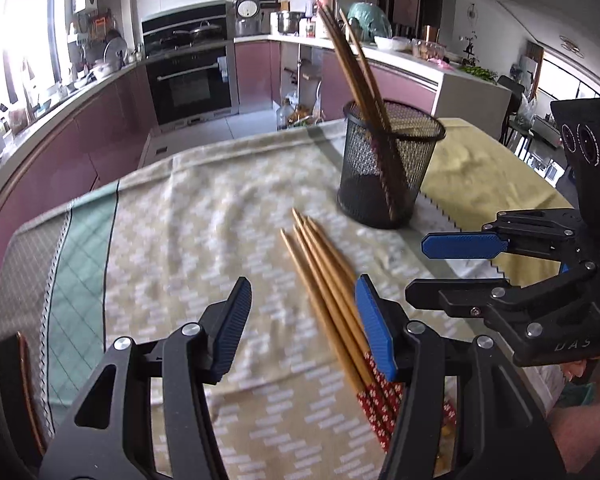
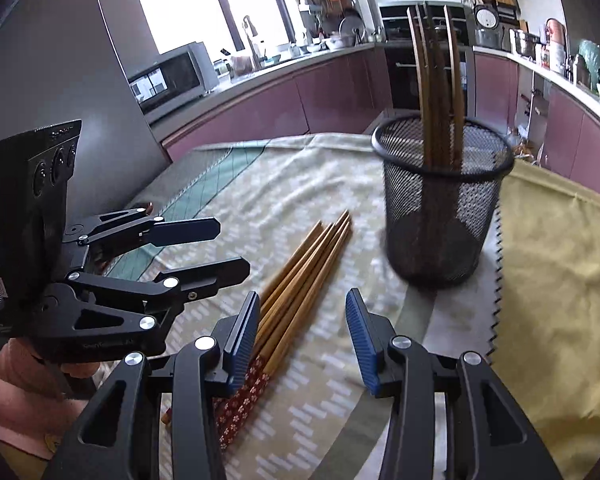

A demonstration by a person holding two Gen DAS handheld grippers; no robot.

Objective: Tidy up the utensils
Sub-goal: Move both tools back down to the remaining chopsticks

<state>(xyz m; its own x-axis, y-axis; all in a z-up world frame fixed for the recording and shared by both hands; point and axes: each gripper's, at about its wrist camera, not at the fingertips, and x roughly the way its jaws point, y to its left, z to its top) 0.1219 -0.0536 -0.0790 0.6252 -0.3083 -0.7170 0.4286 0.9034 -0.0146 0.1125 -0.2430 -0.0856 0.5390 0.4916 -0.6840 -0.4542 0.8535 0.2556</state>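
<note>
Left wrist view: our left hand-held gripper [image 1: 304,324] gapes empty over the loose chopsticks [image 1: 324,276], tips fanned toward the mesh cup [image 1: 392,168] for easy transfer; right hand-held gripper [image 2: 304,336] likewise parted, holding nothing.

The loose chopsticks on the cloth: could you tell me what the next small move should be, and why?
Probably lower the right gripper onto the loose chopsticks and close. Both grippers are open and empty, the chopsticks lie flat beside the mesh cup, which already holds several upright.
</note>
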